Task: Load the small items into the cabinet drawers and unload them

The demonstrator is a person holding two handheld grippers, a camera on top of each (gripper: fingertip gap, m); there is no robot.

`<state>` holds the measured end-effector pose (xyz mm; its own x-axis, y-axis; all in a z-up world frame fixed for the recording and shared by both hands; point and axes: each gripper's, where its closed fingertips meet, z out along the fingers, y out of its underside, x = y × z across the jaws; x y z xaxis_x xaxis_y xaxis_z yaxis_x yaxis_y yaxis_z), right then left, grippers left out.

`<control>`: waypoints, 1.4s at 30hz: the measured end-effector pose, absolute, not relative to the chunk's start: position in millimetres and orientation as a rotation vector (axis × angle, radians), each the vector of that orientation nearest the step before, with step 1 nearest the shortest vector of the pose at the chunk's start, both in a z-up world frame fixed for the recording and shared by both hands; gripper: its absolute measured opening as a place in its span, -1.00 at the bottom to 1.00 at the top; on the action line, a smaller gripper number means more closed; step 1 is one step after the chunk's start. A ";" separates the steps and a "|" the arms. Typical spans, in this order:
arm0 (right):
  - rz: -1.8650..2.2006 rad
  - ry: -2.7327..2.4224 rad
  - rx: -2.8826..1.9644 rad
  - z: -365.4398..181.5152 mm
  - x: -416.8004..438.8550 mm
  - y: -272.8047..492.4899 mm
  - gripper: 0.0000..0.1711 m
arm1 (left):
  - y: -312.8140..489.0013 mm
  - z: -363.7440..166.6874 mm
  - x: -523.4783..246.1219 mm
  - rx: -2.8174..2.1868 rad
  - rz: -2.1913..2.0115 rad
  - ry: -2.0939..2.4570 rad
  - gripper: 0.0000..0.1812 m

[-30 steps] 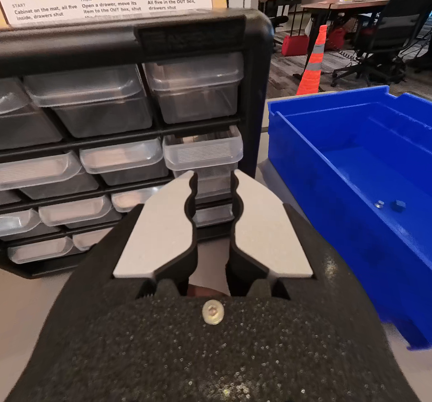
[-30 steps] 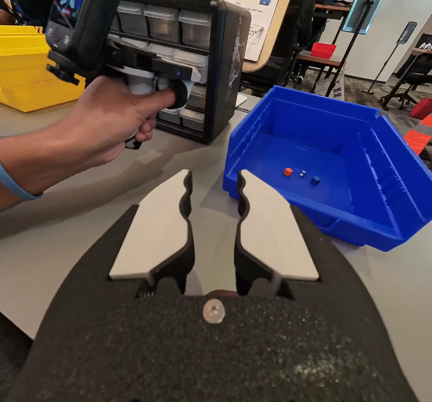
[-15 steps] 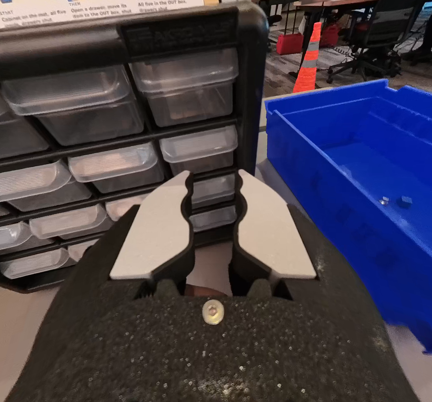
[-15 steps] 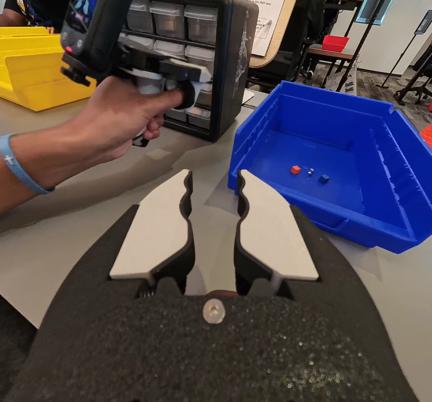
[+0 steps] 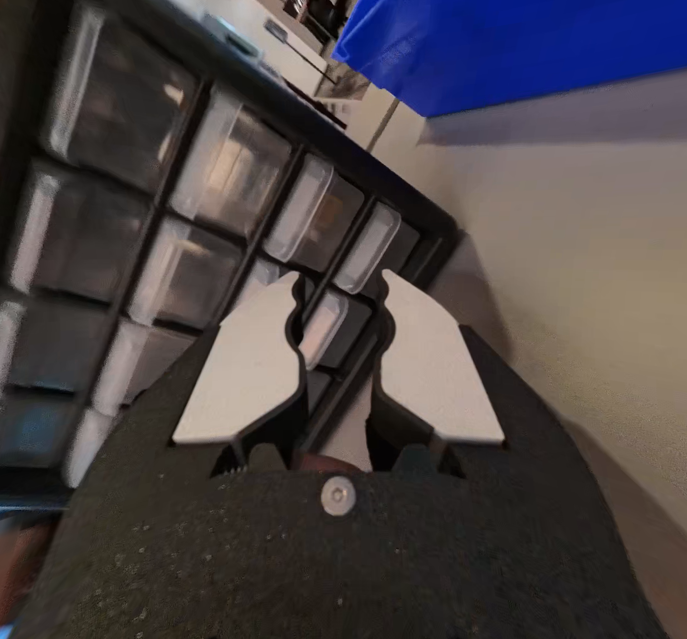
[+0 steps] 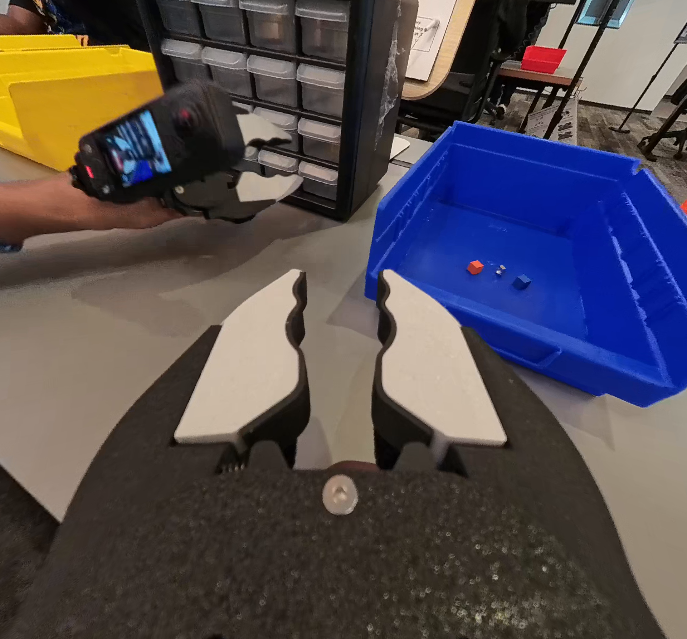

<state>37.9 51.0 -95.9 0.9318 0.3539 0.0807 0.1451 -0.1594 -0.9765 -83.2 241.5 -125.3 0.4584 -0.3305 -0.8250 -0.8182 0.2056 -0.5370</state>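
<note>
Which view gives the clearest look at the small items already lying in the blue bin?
The right wrist view. It looks down into the blue bin, where a red cube, a small metal piece and a blue cube lie on its floor. The left wrist view, tilted and blurred, shows only the bin's outer wall, no contents.

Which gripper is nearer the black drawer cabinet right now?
Left. The left gripper is rolled sideways right at the cabinet front's lower drawers; the right gripper hangs back over the table, near the blue bin.

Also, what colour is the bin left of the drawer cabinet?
Yellow bin, beside the black drawer cabinet; clearest in the right wrist view.
</note>
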 end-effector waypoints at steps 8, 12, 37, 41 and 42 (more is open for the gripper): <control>0.183 -0.379 -1.751 -101.1 37.9 53.6 -0.59 | 267.3 -97.6 -70.8 -1.074 0.797 1.188 -0.67; 0.189 -0.367 -1.759 -103.3 41.0 54.0 -0.59 | 265.1 -95.9 -66.7 -1.035 0.831 1.182 -0.87; 0.205 -0.393 -1.783 -107.7 33.6 53.1 -0.59 | 188.2 -99.5 -64.7 -1.863 -0.320 0.454 -0.04; 0.222 -0.402 -1.810 -113.4 31.5 52.4 -0.63 | 211.4 -114.5 -62.6 -1.952 -0.433 0.253 0.06; 0.220 -0.404 -1.811 -114.1 31.7 52.4 -0.63 | 216.8 -119.1 -60.7 -1.966 -0.410 0.249 0.08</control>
